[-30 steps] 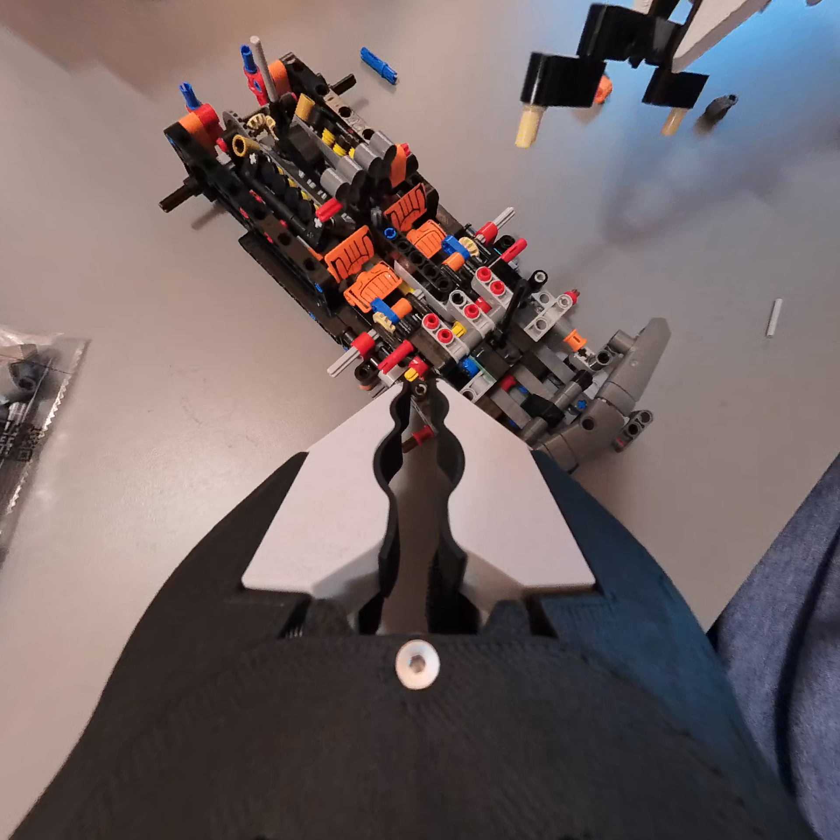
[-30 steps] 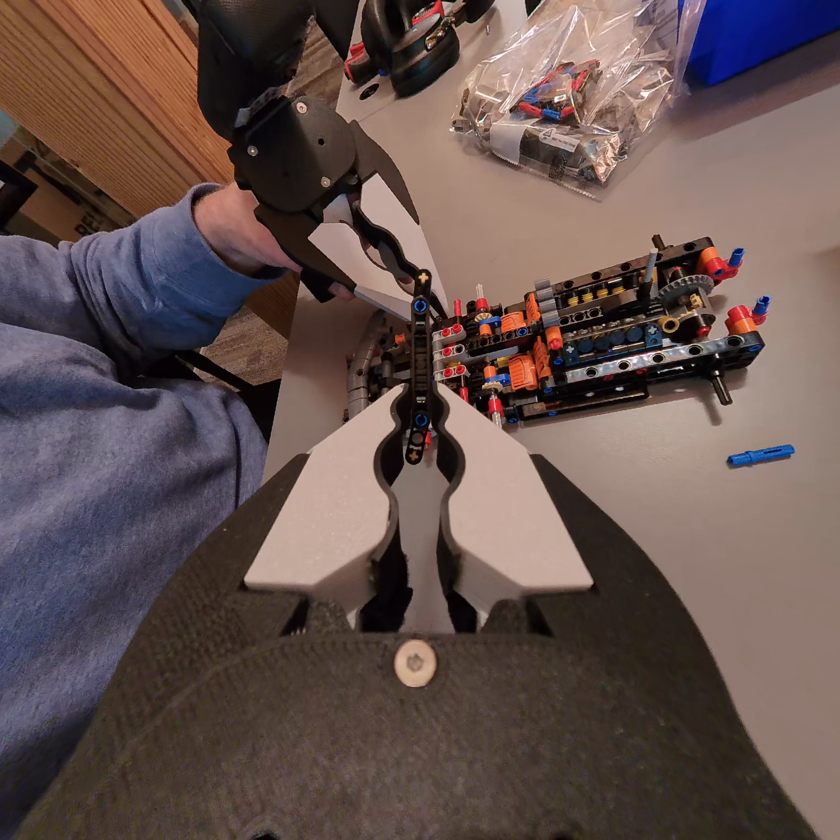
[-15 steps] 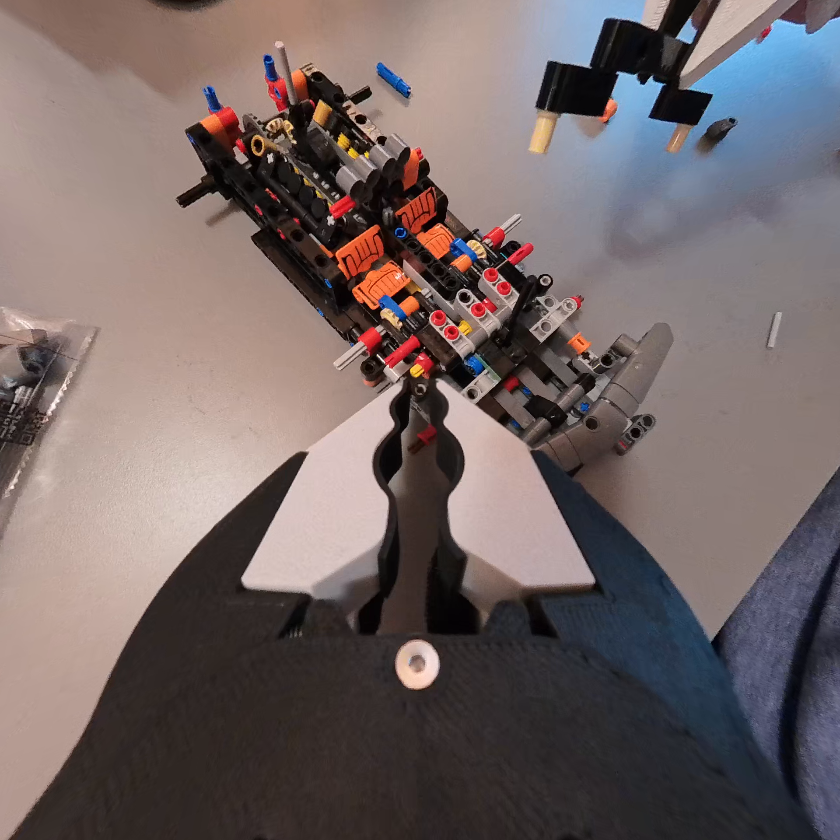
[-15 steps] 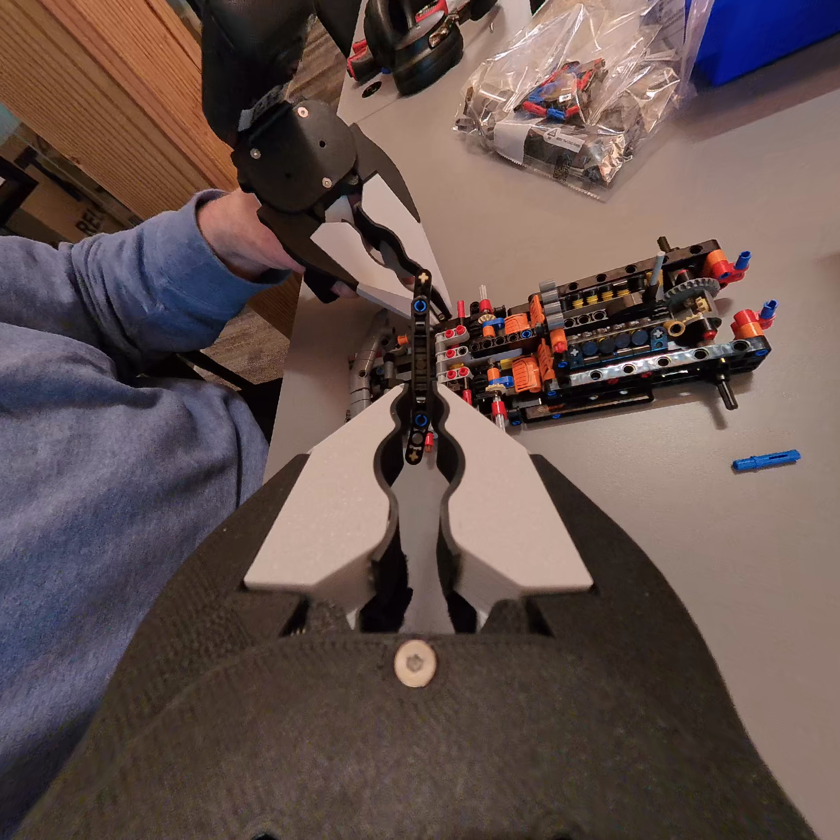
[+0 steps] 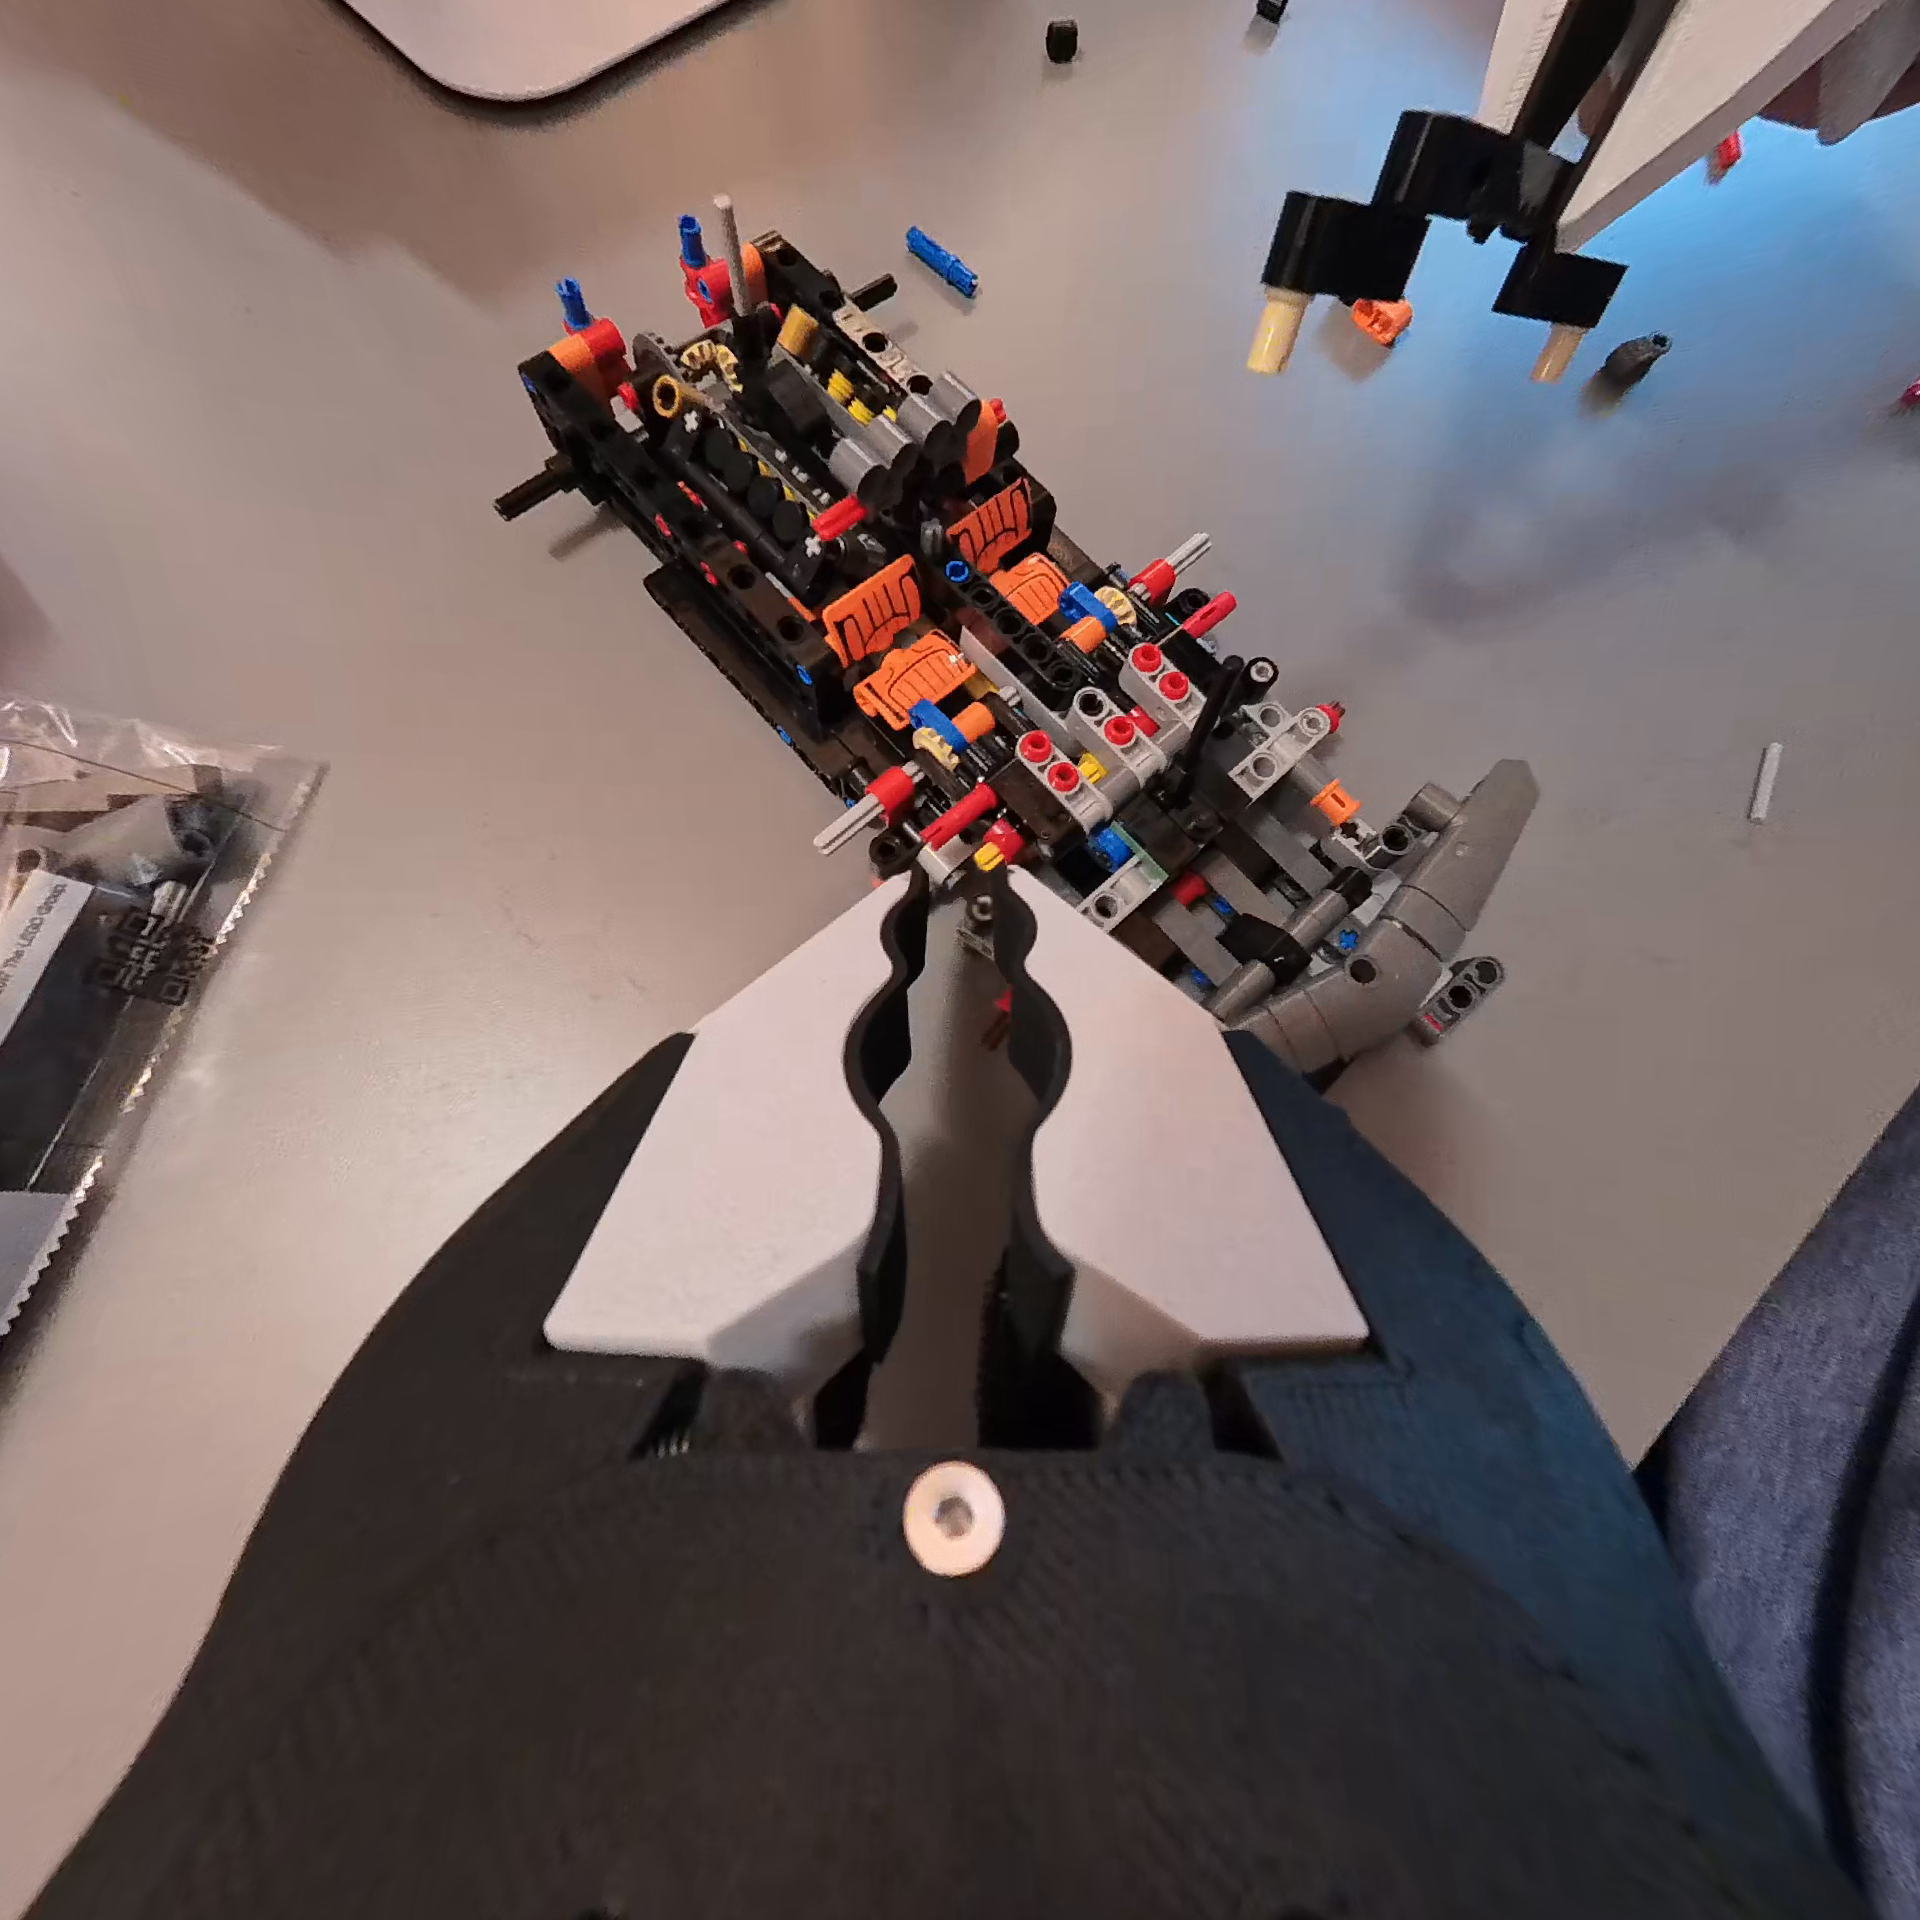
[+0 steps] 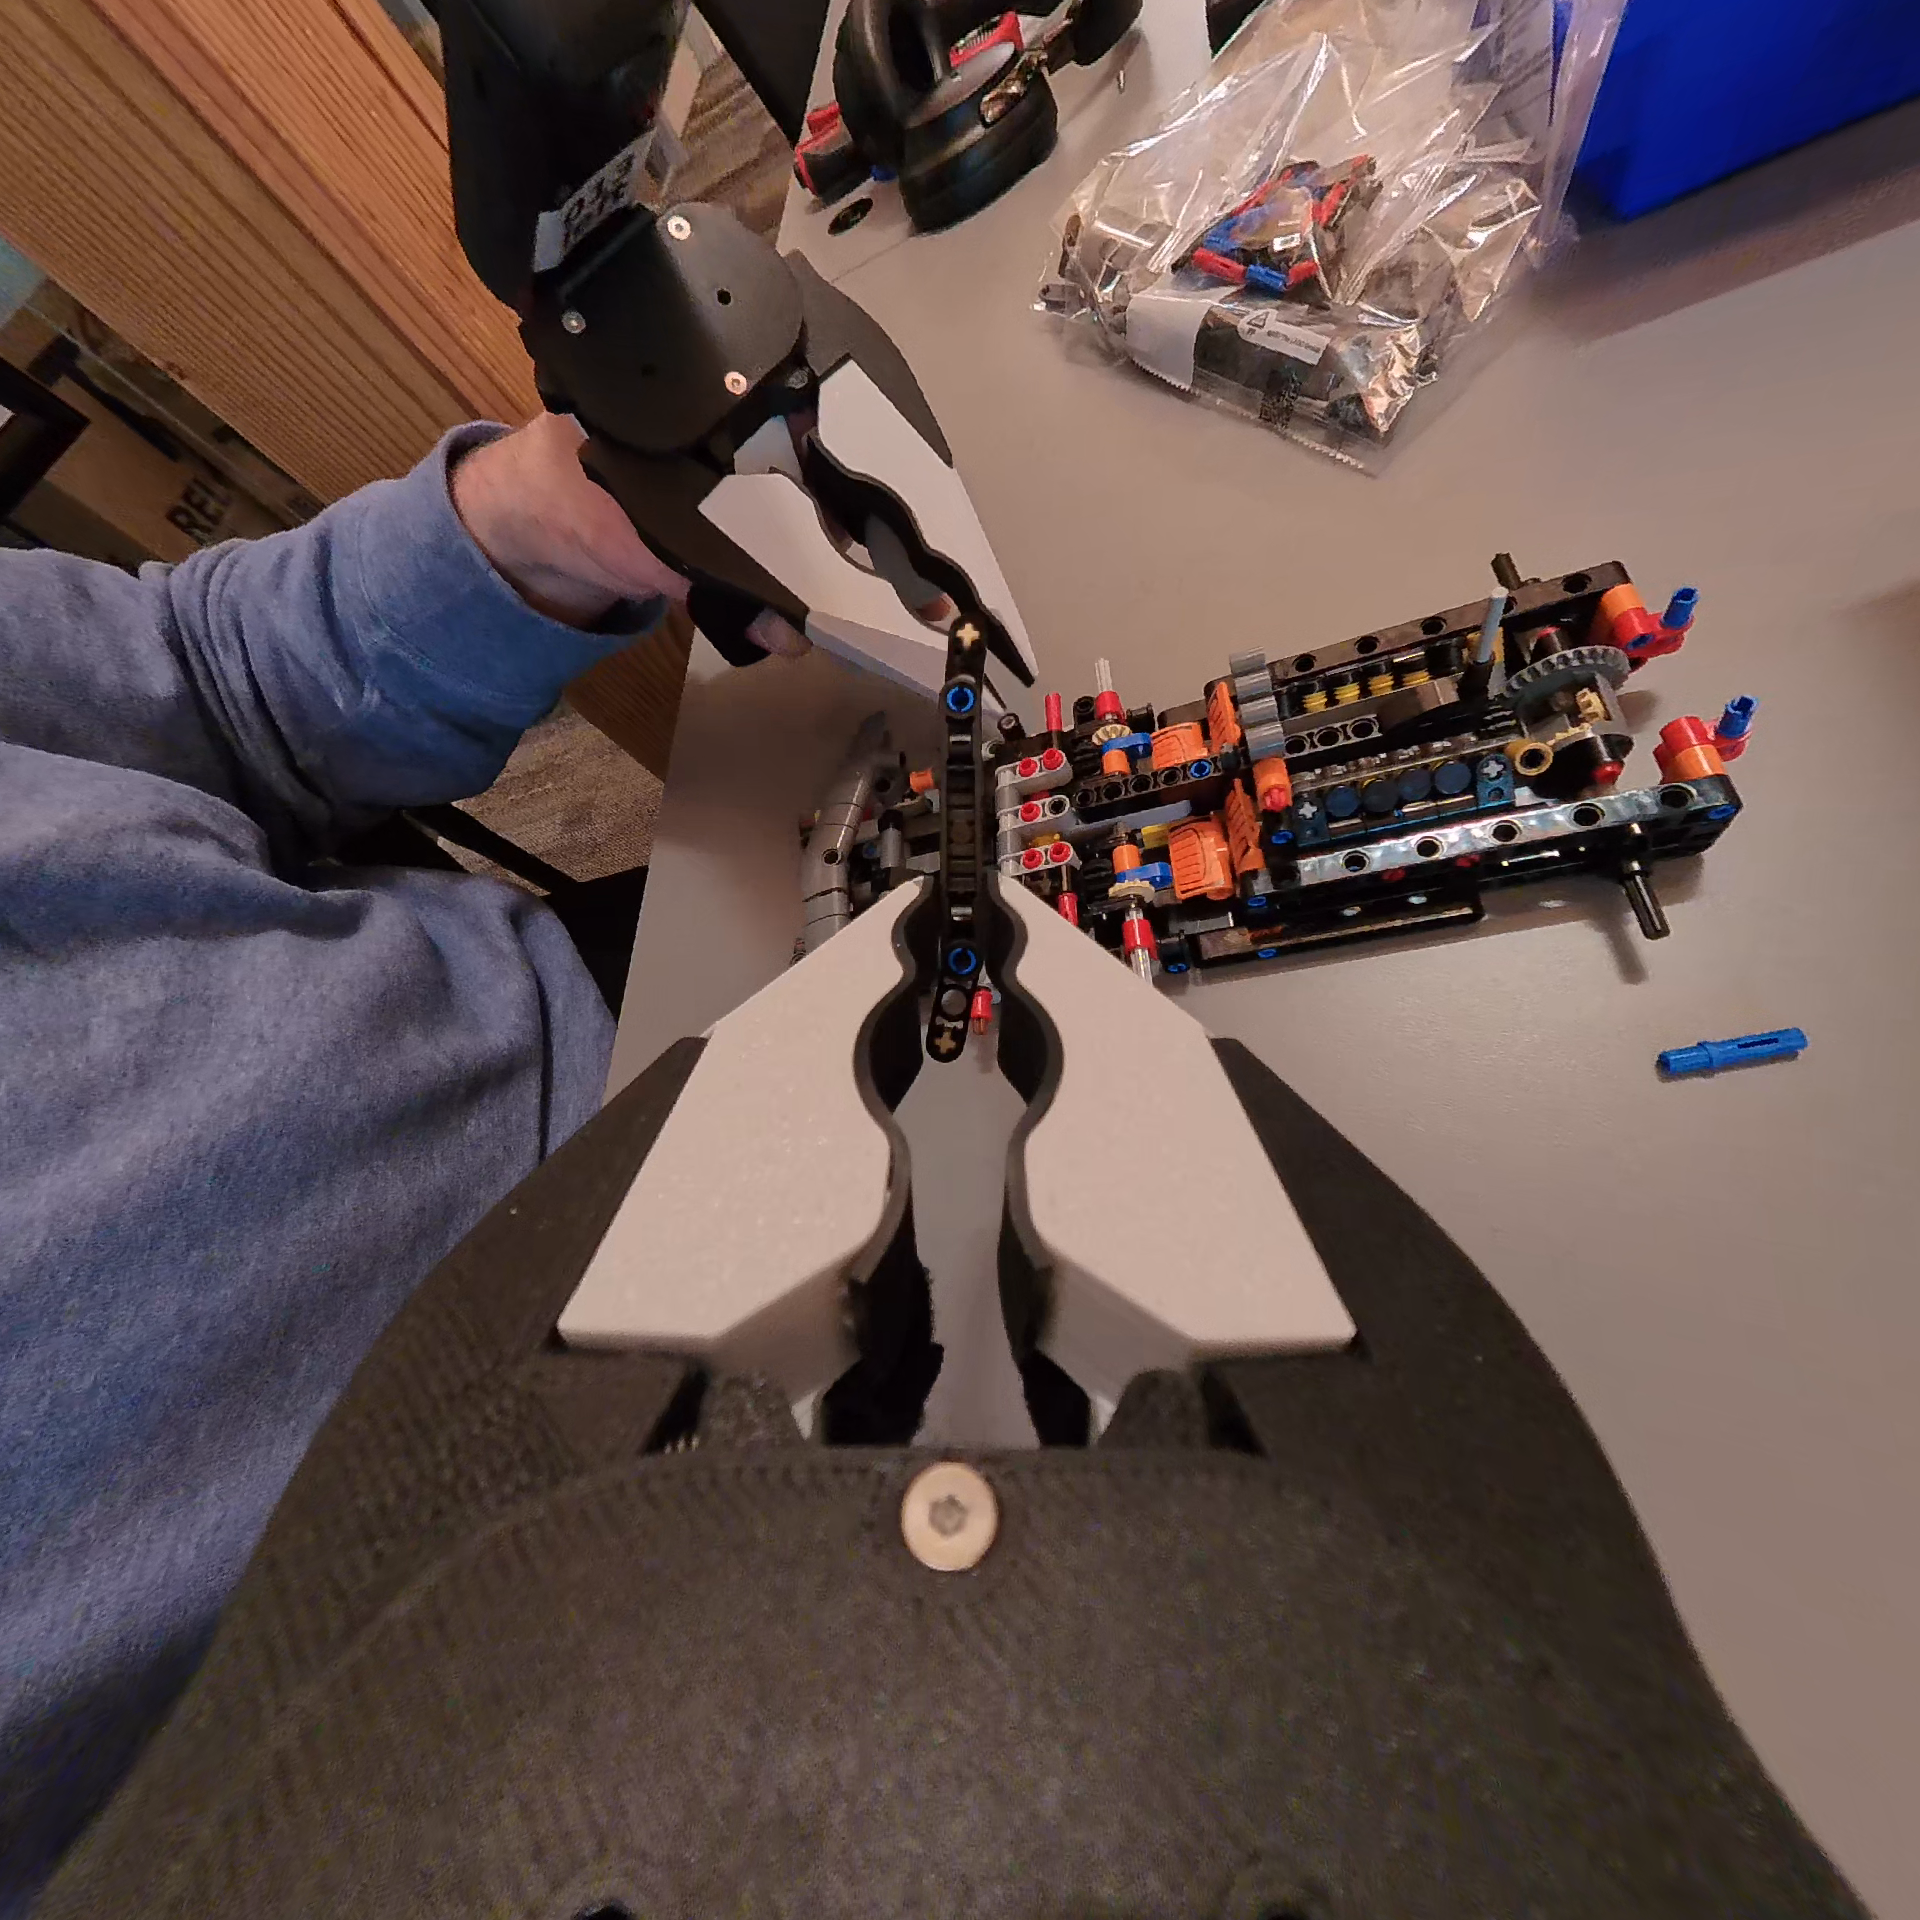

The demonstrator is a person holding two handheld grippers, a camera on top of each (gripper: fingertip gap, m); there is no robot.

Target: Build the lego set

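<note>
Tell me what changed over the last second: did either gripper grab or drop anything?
No grab or release. The left gripper has eased back a little from the lego chassis, tips still at its near end and nearly closed. The right gripper stays clamped on the black beam, held above the table. Loose blue pin unmoved.

Your right gripper (image 6: 961, 894) is clamped tight on a thin black beam (image 6: 958, 831), held up off the table. Your left gripper (image 5: 956, 899) points down at the model, fingers slightly apart; your hand (image 6: 551, 530) grips its handle, blue sleeve (image 6: 343, 644) bent inward.
</note>
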